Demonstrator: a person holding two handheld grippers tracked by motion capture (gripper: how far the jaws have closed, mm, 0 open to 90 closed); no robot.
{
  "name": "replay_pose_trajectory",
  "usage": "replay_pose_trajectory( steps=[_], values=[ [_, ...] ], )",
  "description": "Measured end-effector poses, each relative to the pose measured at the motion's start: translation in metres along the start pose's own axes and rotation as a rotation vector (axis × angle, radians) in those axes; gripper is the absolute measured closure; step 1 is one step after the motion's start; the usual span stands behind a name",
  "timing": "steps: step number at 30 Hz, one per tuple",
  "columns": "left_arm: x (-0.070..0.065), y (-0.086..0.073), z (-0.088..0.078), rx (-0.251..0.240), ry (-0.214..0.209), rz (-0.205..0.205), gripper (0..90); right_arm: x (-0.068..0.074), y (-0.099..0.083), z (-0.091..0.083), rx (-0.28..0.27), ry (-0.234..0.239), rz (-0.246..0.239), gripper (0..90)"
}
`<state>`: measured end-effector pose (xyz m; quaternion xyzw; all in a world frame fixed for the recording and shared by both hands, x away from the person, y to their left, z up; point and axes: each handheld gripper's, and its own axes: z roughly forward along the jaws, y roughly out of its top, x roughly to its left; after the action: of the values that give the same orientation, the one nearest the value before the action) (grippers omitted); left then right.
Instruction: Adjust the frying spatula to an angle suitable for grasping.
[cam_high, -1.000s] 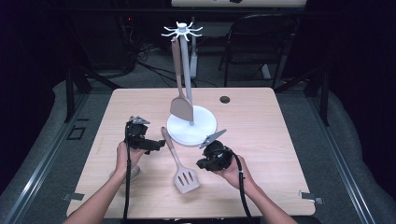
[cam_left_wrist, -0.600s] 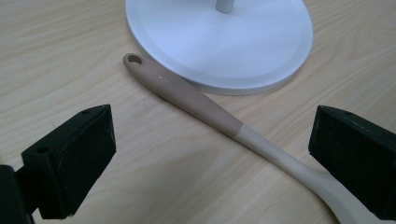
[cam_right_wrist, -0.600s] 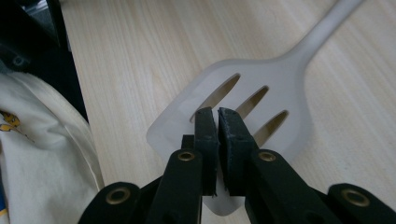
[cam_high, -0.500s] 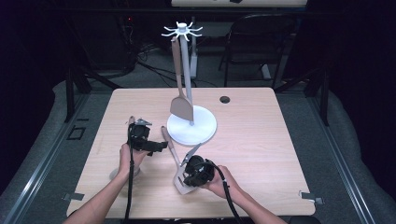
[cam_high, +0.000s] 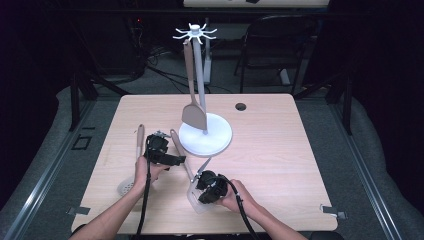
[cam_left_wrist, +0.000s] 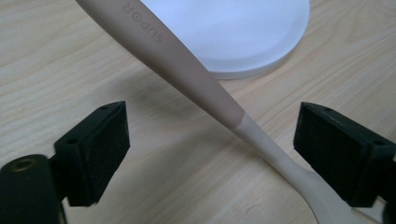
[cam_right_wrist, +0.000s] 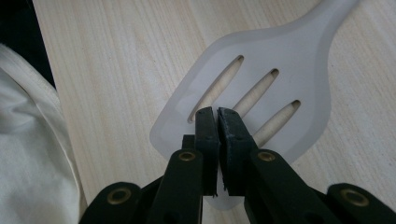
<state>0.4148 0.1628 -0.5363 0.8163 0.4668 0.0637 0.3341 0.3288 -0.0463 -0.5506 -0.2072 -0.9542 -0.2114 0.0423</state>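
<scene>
**Two grippers, three utensils, one rack**

Two grippers are on the table, both working the same slotted spatula. Right gripper has its jaws pressed together right over the pale blade with its three slots, no gap left between them. Can't honestly tell if it's pinching the blade or just resting on top. Left gripper is spread wide, one jaw on each side of the spatula's handle, not touching it. The handle runs up toward the white round base of the rack. One solid turner hangs from the rack's hooks. One skimmer spoon lies on the wooden table just left of the left hand.
</scene>
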Motion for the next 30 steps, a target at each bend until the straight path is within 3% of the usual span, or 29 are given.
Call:
replay_pose_trajectory(
  steps=[8, 16, 18, 25, 30],
  values=[
    [0.000, 0.005, 0.019, 0.026, -0.003, -0.033, 25.3, -0.001, 0.001, 0.000, 0.004, 0.008, 0.006, 87.6],
    [0.001, 0.006, 0.029, 0.043, -0.018, -0.034, 39.5, -0.002, 0.001, 0.000, -0.003, 0.018, 0.009, 87.5],
    [0.001, 0.006, 0.030, 0.037, -0.026, -0.039, 46.4, -0.002, 0.001, 0.000, 0.002, 0.017, 0.002, 87.2],
    [0.004, 0.005, 0.027, 0.022, -0.062, -0.063, 50.6, -0.003, 0.002, 0.001, 0.001, 0.037, 0.012, 85.2],
    [0.004, 0.004, 0.018, -0.027, -0.100, -0.090, 54.4, -0.006, 0.001, -0.001, 0.007, 0.066, 0.021, 81.1]
  ],
)
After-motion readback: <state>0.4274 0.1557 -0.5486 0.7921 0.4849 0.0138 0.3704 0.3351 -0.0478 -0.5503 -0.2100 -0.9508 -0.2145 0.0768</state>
